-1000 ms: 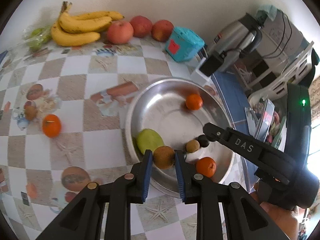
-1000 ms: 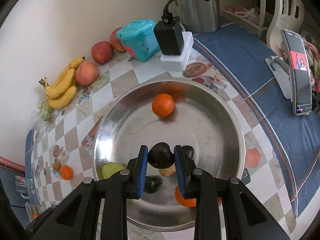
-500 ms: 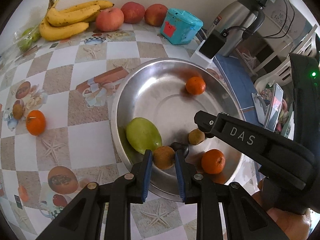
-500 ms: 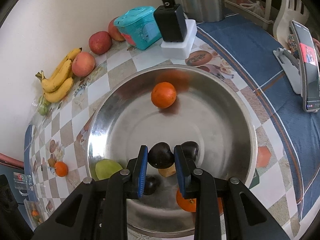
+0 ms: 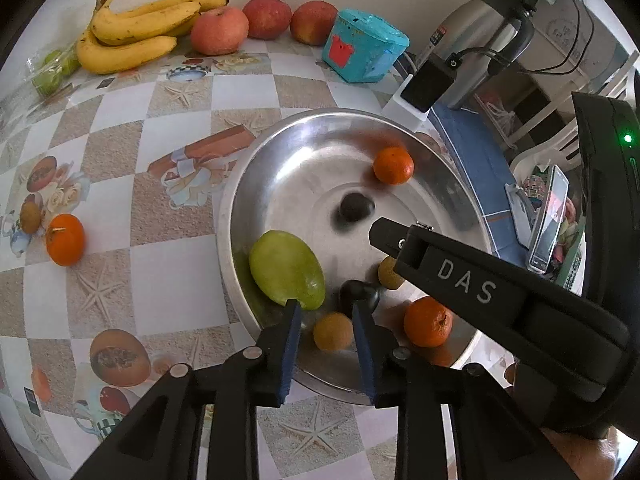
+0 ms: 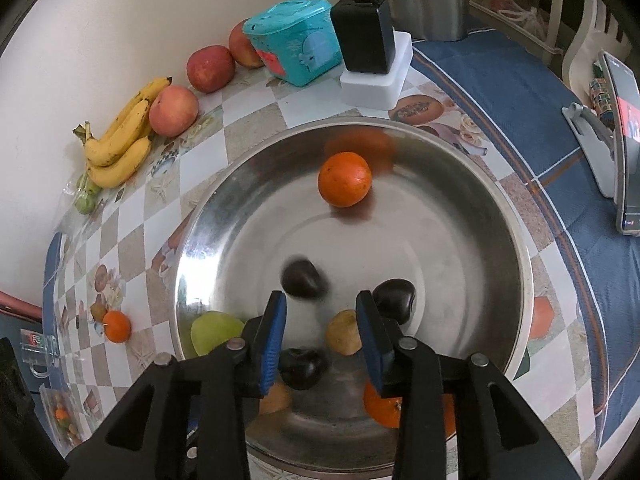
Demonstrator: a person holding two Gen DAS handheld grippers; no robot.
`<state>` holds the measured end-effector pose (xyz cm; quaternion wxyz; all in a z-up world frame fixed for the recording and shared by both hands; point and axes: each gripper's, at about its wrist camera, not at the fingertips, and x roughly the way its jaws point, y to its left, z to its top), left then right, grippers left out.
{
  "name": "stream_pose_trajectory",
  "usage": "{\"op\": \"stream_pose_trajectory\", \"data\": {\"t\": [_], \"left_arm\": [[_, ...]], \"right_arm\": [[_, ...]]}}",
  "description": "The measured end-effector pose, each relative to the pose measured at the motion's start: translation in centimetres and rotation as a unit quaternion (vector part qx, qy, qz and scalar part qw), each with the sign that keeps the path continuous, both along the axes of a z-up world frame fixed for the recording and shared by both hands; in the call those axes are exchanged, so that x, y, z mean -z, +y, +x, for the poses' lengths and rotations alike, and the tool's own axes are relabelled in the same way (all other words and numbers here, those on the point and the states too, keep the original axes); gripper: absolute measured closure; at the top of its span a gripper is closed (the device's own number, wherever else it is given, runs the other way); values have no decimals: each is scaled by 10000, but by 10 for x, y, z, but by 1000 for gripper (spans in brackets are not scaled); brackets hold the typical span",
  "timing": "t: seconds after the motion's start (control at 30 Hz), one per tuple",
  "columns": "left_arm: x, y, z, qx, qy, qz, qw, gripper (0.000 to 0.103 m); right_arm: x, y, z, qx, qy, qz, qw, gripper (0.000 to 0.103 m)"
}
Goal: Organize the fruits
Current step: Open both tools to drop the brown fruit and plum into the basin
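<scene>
- Steel bowl (image 5: 240,208) is sitting on the checkered tablecloth (image 5: 120,184), and both grippers are hanging over its near rim, pointing steeply down.
- Left gripper (image 5: 326,322): jaws are opening. A small brown fruit (image 5: 333,333) is lying between the blue pads (image 5: 291,344), with a gap showing on both sides; the pads are not pressing it, so it is released on the bowl's near wall.
- Right gripper (image 6: 320,316): jaws are opening. A dark fruit (image 6: 303,279) is showing blurred just past the fingertips, toward the bowl's centre, clear of both pads; nothing is being gripped.
- Two more dark fruits are lying in the bowl: one (image 6: 395,300) just beyond the right gripper's right finger, another (image 6: 301,368) under the gap between the jaws.
- A tan fruit (image 6: 344,332) is resting between those two.
- Green mango (image 5: 286,269) is lying against the bowl's left wall, its near end just touching the tip of the left gripper's left finger in the left wrist view.
- One orange (image 5: 393,165) is sitting at the bowl's far side; a second orange (image 5: 427,321) is at the near right.
- Outside the bowl, to its left: a third orange (image 5: 65,239) is sitting on the cloth.
- Beyond the bowl, along the wall: bananas (image 5: 136,32), three apples (image 5: 219,30) and a teal box (image 5: 364,50).
</scene>
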<state>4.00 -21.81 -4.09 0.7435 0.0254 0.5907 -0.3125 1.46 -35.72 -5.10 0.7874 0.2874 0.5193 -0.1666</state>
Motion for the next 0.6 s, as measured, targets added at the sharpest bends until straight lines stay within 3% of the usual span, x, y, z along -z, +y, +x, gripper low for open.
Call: {"op": "stream_pose_trajectory", "data": {"t": [0.33, 0.6], "left_arm": [[-11, 13, 9, -216, -1, -143, 9997, 73], [-13, 49, 38, -951, 109, -223, 9952, 73]], "right_arm": [[-14, 0, -2, 22, -174, -69, 9998, 66], [-14, 1, -2, 4, -131, -75, 9999, 66]]}}
